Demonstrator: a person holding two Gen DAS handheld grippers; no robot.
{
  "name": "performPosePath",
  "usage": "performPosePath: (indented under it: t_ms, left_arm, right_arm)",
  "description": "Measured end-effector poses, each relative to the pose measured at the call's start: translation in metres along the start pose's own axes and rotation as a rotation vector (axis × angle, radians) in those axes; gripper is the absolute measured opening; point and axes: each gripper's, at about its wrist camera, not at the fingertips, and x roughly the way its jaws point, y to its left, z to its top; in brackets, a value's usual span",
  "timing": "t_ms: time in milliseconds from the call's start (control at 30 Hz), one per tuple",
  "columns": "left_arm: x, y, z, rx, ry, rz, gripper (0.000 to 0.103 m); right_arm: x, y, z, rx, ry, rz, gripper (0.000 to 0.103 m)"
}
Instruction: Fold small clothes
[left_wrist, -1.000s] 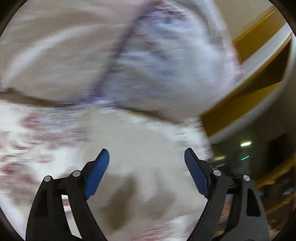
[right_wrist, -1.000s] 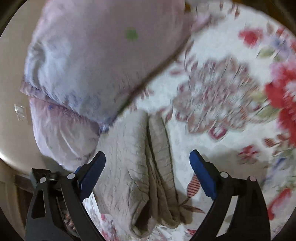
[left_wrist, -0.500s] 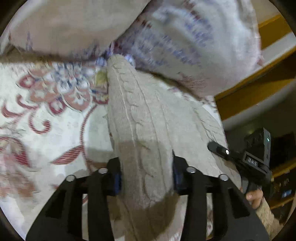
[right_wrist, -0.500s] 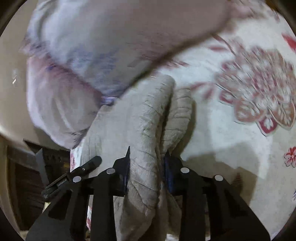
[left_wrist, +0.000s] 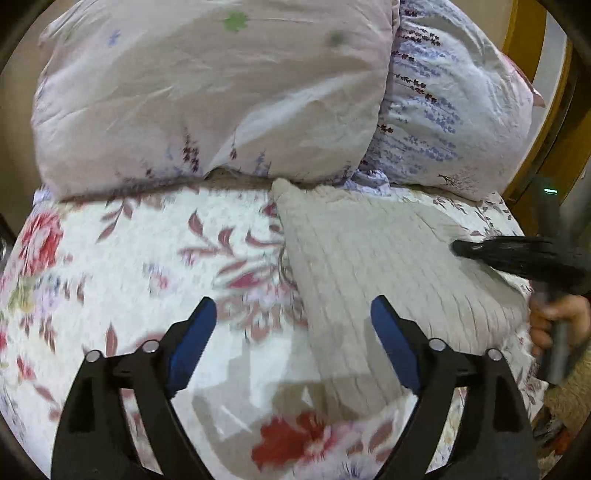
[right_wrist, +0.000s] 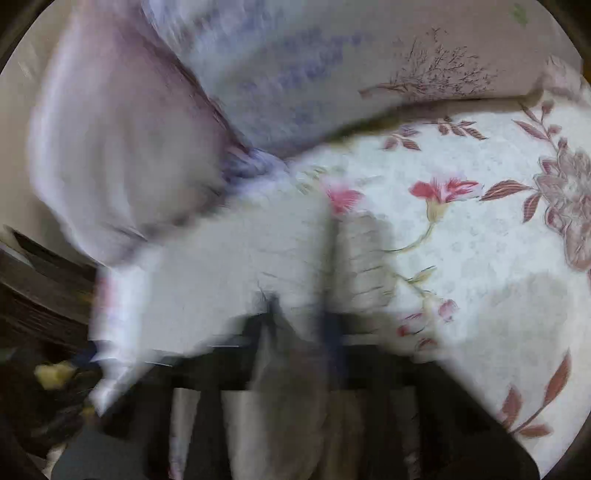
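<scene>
- Blue pads line the fingers of the left gripper (left_wrist: 293, 345), which are spread wide apart with nothing between them, hovering over the floral bedspread (left_wrist: 122, 258).
- Beige ribbed knitwear (left_wrist: 388, 266) (a small folded garment, by the look of it) lies flat on the bedspread just ahead and to the right of the left gripper; its near edge runs under the right-hand finger, though whether they touch I cannot tell.
- At the right edge of the left wrist view, the right gripper (left_wrist: 480, 249) reaches in over the far side of the knitwear, blurred, with the person's right hand (left_wrist: 554, 321) on its handle.
- In the right wrist view everything near is smeared by motion: the right gripper (right_wrist: 299, 325) shows only as a dark shape with pale fabric (right_wrist: 240, 266) bunched at its fingers. They look drawn close on the cloth, but the blur leaves it unclear.
- Beyond the garment, a pink pillow (left_wrist: 207, 96) and a lavender-printed pillow (left_wrist: 450, 99) are piled at the head of the bed; the knitwear's far corner touches their lower edge.
- Farthest right, a yellow-brown wooden frame (left_wrist: 524, 37) rises behind the pillows.
</scene>
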Motion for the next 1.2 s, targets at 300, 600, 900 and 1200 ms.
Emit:
performPosePath:
  t_ms: [300,600,900,1200]
  left_arm:
    - [-0.012,-0.013,-0.06,0.003,0.037,0.047,0.101]
    - [0.011,-0.049,-0.095,0.036,0.113,0.072,0.101]
    - [0.022,-0.058,-0.115,0.03,0.206,0.16,0.101]
    - [0.023,-0.056,-0.112,0.025,0.261,0.158,0.101]
  right_arm:
    - [-0.065,-0.018,-0.033,0.15,-0.219,-0.116,0.068]
    - [-0.064,0.013,-0.152,-0.187,-0.139,-0.239,0.092]
    - [-0.036,0.023,-0.179,-0.237,-0.082,-0.365,0.102]
    - [-0.036,0.025,-0.177,-0.184,-0.036,-0.397,0.102]
